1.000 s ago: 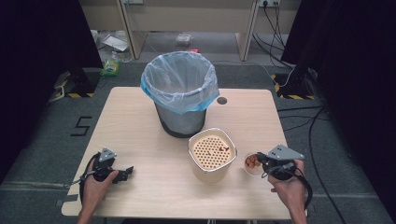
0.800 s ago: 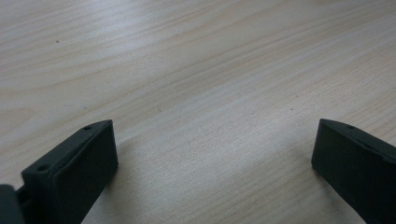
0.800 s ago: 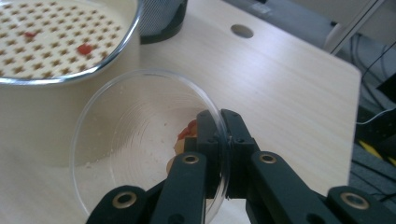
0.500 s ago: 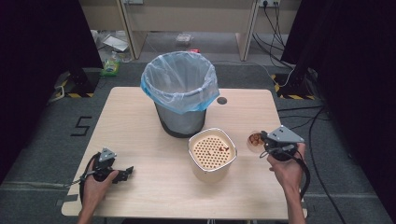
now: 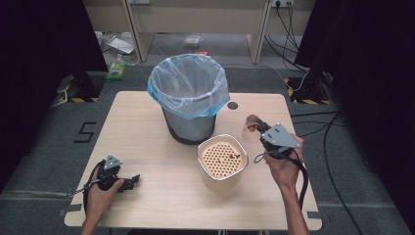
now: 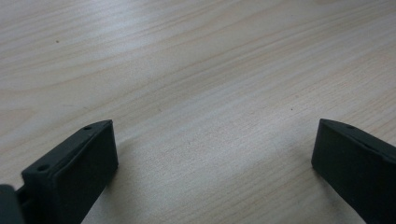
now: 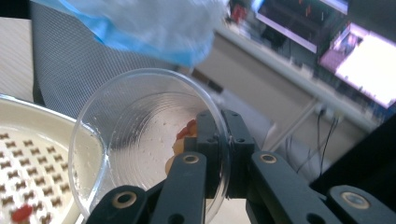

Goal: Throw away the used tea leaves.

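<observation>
Spanning the middle of a grey-floored room with dark curtains at both sides, the pale wood-grain table (image 5: 147, 127) carries a grey mesh bin lined with a blue-edged clear bag (image 5: 188, 100) and a cream container with a perforated insert (image 5: 222, 161) just in front of it. The right gripper (image 5: 258, 128) hangs above the table's right side, clamped on the rim of a tilted clear plastic cup (image 7: 144, 140) holding reddish bits. The left gripper (image 5: 128, 182) rests near the front left corner, jaws spread wide over bare wood.

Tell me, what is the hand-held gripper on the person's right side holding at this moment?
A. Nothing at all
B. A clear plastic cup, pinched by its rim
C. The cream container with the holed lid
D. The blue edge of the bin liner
B: the right gripper view shows the right hand-held gripper with its jaws closed on the rim of a clear plastic cup, tipped on its side near the bin.
</observation>
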A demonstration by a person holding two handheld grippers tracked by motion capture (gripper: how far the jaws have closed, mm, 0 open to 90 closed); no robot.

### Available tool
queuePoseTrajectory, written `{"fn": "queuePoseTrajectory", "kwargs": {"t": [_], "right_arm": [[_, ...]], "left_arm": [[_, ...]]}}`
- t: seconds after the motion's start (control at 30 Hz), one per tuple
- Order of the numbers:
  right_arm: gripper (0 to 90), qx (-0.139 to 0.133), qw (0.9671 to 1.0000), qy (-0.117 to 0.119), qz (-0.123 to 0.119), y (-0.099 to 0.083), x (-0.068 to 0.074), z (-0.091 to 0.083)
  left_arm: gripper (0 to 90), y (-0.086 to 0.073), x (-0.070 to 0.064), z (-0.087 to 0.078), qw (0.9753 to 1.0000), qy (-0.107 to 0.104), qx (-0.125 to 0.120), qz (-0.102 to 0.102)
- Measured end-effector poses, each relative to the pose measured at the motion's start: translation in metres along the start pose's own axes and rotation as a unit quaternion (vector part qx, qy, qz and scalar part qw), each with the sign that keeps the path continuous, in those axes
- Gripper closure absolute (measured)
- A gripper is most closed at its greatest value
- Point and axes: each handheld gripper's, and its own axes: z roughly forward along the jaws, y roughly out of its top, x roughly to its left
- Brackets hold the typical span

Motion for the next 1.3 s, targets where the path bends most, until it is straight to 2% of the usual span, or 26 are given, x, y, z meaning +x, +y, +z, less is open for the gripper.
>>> {"fn": "queuePoseTrajectory", "kwargs": {"t": [0.13, 0.2, 0.27, 0.33, 0.43, 0.53, 0.6, 0.63, 0.67, 0.7, 0.73, 0.77, 0.83, 0.9, 0.93, 0.97, 1.0, 1.03, 1.07, 1.1, 1.13, 1.17, 1.2, 1.23, 1.27, 1.3], "right_arm": [[87.7, -0.017, 0.9987, -0.002, -0.048, 0.007, 0.018, 0.007], [87.7, -0.021, 0.9965, -0.007, -0.080, 0.010, 0.026, 0.008], [87.8, -0.027, 0.9948, -0.010, -0.097, 0.012, 0.033, 0.008], [87.8, -0.045, 0.9919, -0.016, -0.118, 0.017, 0.040, 0.005], [87.9, -0.065, 0.9843, -0.034, -0.161, 0.024, 0.050, 0.001], [88.0, -0.048, 0.9805, -0.052, -0.183, 0.014, 0.058, 0.016], [88.0, -0.052, 0.9793, -0.055, -0.188, 0.013, 0.060, 0.015], [88.1, -0.062, 0.9737, -0.065, -0.209, 0.014, 0.064, 0.014], [88.2, -0.063, 0.9704, -0.077, -0.220, 0.013, 0.066, 0.015], [88.2, -0.063, 0.9710, -0.080, -0.216, 0.010, 0.068, 0.019], [88.2, -0.066, 0.9653, -0.090, -0.236, 0.009, 0.071, 0.019], [88.2, -0.066, 0.9653, -0.090, -0.236, 0.009, 0.071, 0.019], [88.2, -0.082, 0.9586, -0.101, -0.253, 0.012, 0.075, 0.017], [88.2, -0.078, 0.9598, -0.099, -0.251, 0.012, 0.074, 0.017], [88.3, -0.087, 0.9516, -0.110, -0.273, 0.012, 0.078, 0.014], [88.3, -0.087, 0.9516, -0.110, -0.273, 0.012, 0.078, 0.014], [88.2, -0.087, 0.9481, -0.114, -0.284, 0.011, 0.079, 0.015], [88.3, -0.087, 0.9486, -0.114, -0.282, 0.009, 0.081, 0.016], [88.4, -0.098, 0.9402, -0.121, -0.303, 0.009, 0.085, 0.014], [88.3, -0.093, 0.9343, -0.124, -0.321, 0.010, 0.088, 0.015], [88.3, -0.084, 0.9374, -0.119, -0.316, 0.009, 0.089, 0.018], [88.3, -0.087, 0.9359, -0.120, -0.320, 0.007, 0.091, 0.018], [88.3, -0.094, 0.9293, -0.124, -0.335, 0.007, 0.095, 0.017], [88.3, -0.099, 0.9247, -0.127, -0.345, 0.007, 0.097, 0.017], [88.3, -0.098, 0.9241, -0.129, -0.346, 0.007, 0.098, 0.017], [88.3, -0.101, 0.9253, -0.129, -0.342, 0.008, 0.100, 0.016]], "left_arm": [[0.0, 0.000, 0.000, 0.000, 1.0000, 0.000, 0.000, 0.000], [0.0, 0.000, 0.000, 0.000, 1.0000, 0.000, 0.000, 0.000], [0.0, 0.000, 0.000, 0.000, 1.0000, 0.000, 0.000, 0.000], [0.0, 0.000, 0.000, 0.000, 1.0000, 0.000, 0.000, 0.000], [0.0, 0.000, 0.000, 0.000, 1.0000, 0.000, 0.000, 0.000], [0.0, 0.000, 0.000, 0.000, 1.0000, 0.000, 0.000, 0.001], [0.0, 0.000, 0.000, 0.000, 1.0000, 0.000, 0.000, 0.000], [0.0, 0.000, 0.000, 0.000, 1.0000, 0.000, 0.000, 0.000], [0.0, 0.000, 0.000, 0.000, 1.0000, 0.000, 0.000, 0.000], [0.0, 0.000, 0.000, 0.000, 1.0000, 0.000, 0.000, 0.000], [0.0, 0.000, 0.000, 0.000, 1.0000, 0.000, 0.000, 0.000], [0.0, 0.000, 0.000, 0.000, 1.0000, 0.000, 0.000, 0.000], [0.0, 0.000, 0.000, 0.000, 1.0000, 0.000, 0.000, 0.000], [0.0, 0.000, 0.000, 0.000, 1.0000, 0.000, 0.000, 0.000], [0.0, 0.000, 0.000, 0.000, 1.0000, 0.000, 0.000, 0.000], [0.0, 0.000, 0.000, 0.000, 1.0000, 0.000, 0.000, 0.000], [0.0, 0.000, 0.000, 0.000, 1.0000, 0.000, 0.000, 0.000], [0.0, 0.000, 0.000, 0.000, 1.0000, 0.000, 0.000, 0.000], [0.0, 0.000, 0.000, 0.000, 1.0000, 0.000, 0.000, 0.000], [0.0, 0.000, 0.000, 0.000, 1.0000, 0.000, 0.000, 0.000], [0.0, 0.000, 0.000, 0.000, 1.0000, 0.000, 0.000, 0.000], [0.0, 0.000, 0.000, 0.000, 1.0000, 0.000, 0.000, 0.000], [0.0, 0.000, 0.000, 0.000, 1.0000, 0.000, 0.000, 0.000], [0.0, 0.000, 0.000, 0.000, 1.0000, 0.000, 0.000, 0.000], [0.0, 0.000, 0.000, 0.000, 1.0000, 0.000, 0.000, 0.000], [0.0, 0.000, 0.000, 0.000, 1.0000, 0.000, 0.000, 0.000]]}}
